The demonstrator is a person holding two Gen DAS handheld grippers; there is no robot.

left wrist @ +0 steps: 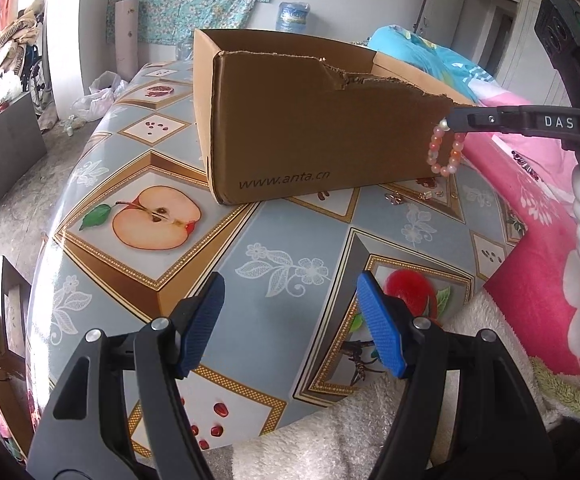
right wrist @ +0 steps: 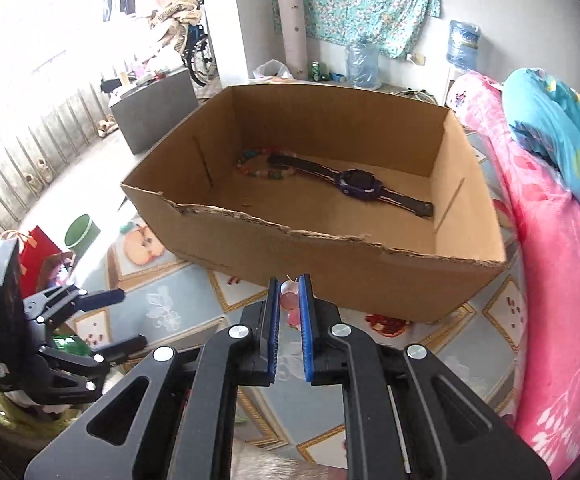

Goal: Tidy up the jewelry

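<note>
My right gripper point(right wrist: 290, 280) is shut on a pink bead bracelet point(right wrist: 290, 300). In the left wrist view the bracelet point(left wrist: 446, 150) hangs from the right gripper point(left wrist: 452, 120), just in front of the right end of the cardboard box point(left wrist: 310, 136). The open box point(right wrist: 330, 264) holds a purple watch point(right wrist: 356, 184) and a multicoloured bead necklace point(right wrist: 256, 166). My left gripper point(left wrist: 290, 320) is open and empty, low over the patterned tablecloth point(left wrist: 250, 240); it also shows in the right wrist view point(right wrist: 118, 320).
Small jewelry pieces point(left wrist: 396, 198) lie on the cloth by the box's right corner. A pink quilt point(left wrist: 550, 240) rises at the right and a white fleece point(left wrist: 330, 432) covers the table's near edge. A green bucket point(right wrist: 80, 232) stands on the floor at left.
</note>
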